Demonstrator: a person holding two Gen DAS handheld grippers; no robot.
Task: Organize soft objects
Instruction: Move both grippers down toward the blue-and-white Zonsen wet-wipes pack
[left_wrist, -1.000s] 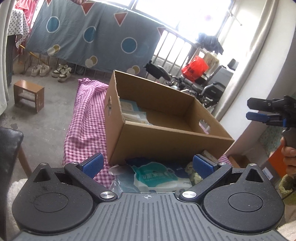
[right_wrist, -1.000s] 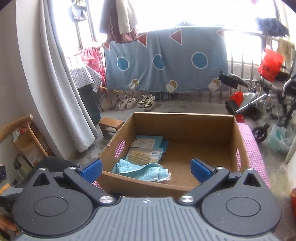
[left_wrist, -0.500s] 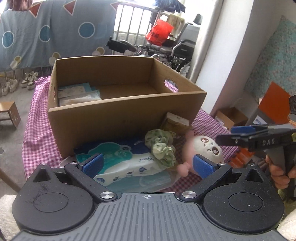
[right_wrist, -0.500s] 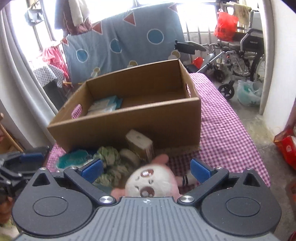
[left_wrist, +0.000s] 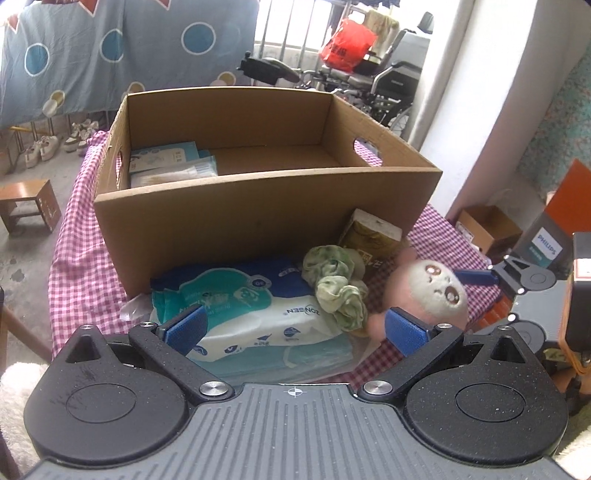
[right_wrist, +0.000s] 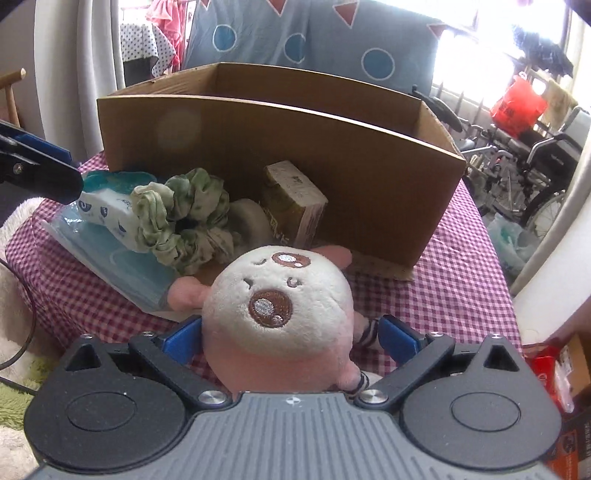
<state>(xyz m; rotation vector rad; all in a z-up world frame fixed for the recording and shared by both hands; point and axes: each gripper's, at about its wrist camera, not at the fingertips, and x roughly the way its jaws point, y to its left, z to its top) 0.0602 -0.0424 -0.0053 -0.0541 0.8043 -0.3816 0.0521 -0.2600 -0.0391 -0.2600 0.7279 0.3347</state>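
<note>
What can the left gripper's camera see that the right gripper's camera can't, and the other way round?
Only the left view looks down into the cardboard box, showing flat packets inside, and it shows the right gripper reaching toward the plush toy.

Only the right view shows the toy sitting between its own open fingers, and one dark finger of the left gripper at the edge.

Both show the box, the toy, the green scrunchie, the wipes pack and the checked cloth.

A wheelchair (left_wrist: 391, 79) behind the table, a red bag (left_wrist: 345, 46) apparently hanging above; wooden stool (left_wrist: 27, 205) left.
</note>
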